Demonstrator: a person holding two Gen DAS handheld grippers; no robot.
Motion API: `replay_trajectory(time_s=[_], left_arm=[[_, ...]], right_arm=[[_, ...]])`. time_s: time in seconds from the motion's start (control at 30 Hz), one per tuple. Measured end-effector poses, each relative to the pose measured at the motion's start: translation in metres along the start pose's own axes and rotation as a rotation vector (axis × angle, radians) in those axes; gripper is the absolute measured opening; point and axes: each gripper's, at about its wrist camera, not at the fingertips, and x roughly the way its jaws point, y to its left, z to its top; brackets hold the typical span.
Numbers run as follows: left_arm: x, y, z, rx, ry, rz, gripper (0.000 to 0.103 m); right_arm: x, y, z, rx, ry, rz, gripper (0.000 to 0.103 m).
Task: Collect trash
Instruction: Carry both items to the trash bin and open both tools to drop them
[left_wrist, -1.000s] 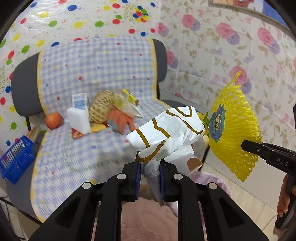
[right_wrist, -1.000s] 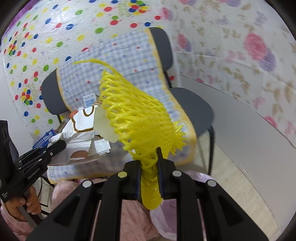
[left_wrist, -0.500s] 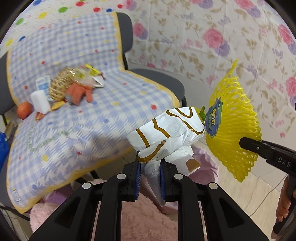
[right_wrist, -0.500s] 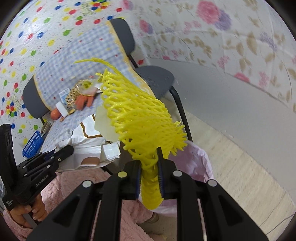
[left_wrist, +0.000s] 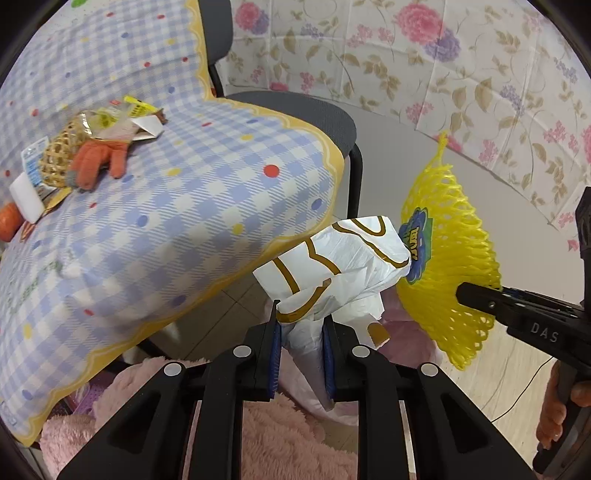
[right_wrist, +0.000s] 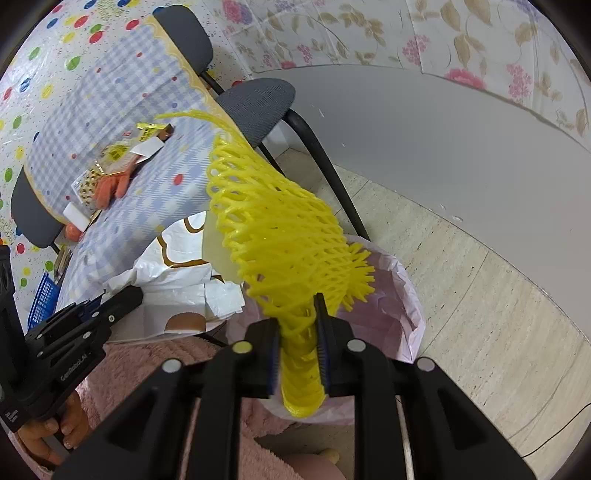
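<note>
1. Left tongs (left_wrist: 301, 354): jaws opening, the crumpled white plastic bag with brown line print (left_wrist: 332, 269) sits between the blue pads, which look to be touching it.
2. Right tongs (right_wrist: 297, 350): also opening, the yellow foam fruit net (right_wrist: 280, 236) stands up between the pads, flared like a fan.
3. Both pieces hang right next to each other, just above the bin lined with a pink plastic bag (right_wrist: 402, 306).
4. Further out, a grey chair draped in a blue-checked cloth (left_wrist: 192, 206) carries more clutter, including an orange plush toy (left_wrist: 98, 162) and a woven wicker ball (left_wrist: 59, 158).
</note>
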Motion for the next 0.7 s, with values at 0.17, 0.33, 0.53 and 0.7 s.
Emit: replay_trajectory(time_s=[0.17,0.33,0.53,0.7], left_arm=[[0.019,-0.004,0.003,0.005,0.045,-0.042,0.044],[0.023,-0.002,0.002,-0.001,0.047,-0.073,0.07],[0.008,0.007,0.002,-0.012,0.013,-0.047,0.074],[-0.019,0.022,0.0,-0.04,-0.046,0.009,0.074]], right_arm=[[0.018,-0.008,0.004,0.021,0.021,-0.004,0.038],[0.02,-0.012,0.006,0.027,0.019,-0.015,0.048],[-0.005,-0.004,0.01,-0.003,-0.038,-0.033,0.049],[-0.035,0.008,0.013,-0.061,-0.122,-0.068,0.049]])
